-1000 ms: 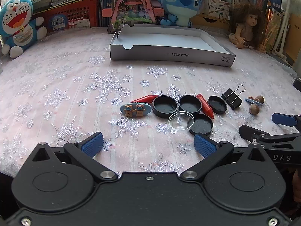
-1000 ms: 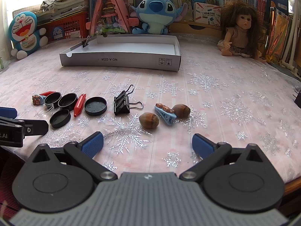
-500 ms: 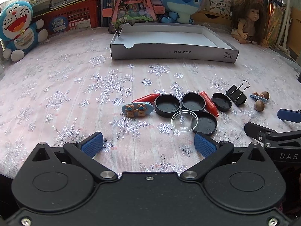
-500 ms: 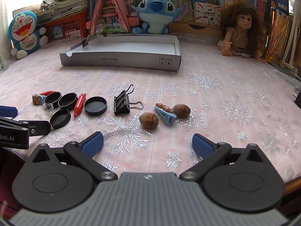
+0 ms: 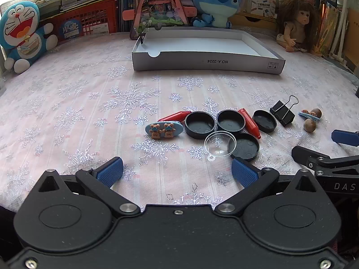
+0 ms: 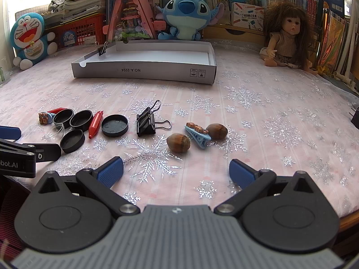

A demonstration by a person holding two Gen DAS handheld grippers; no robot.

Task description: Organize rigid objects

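Small objects lie on the snowflake cloth: several black round lids (image 5: pixel 199 124) (image 6: pixel 114 125), two red crayon-like sticks (image 5: pixel 250 124) (image 6: pixel 95 124), a clear plastic dome (image 5: pixel 220 141), a blue bear hair clip (image 5: pixel 164 130), a black binder clip (image 6: pixel 145 123) (image 5: pixel 282 112), two brown nuts (image 6: pixel 178 142) and a blue toothed clip (image 6: pixel 198 132). A white shallow box (image 5: pixel 207 61) (image 6: pixel 143 69) stands behind them. My left gripper (image 5: pixel 177 171) is open and empty, just short of the lids. My right gripper (image 6: pixel 176 170) is open and empty, just short of the nuts.
A Doraemon plush (image 5: pixel 21 34), a Stitch plush (image 6: pixel 185 15), a pink triangular toy house (image 6: pixel 128 18), a doll (image 6: pixel 287 35) and books line the back. A small binder clip (image 6: pixel 102 50) sits on the box's left rim. The table edge (image 6: pixel 350 218) runs at right.
The left gripper has drawn back and shifted slightly left, so the objects sit a little further right in its view. The right gripper has barely moved.
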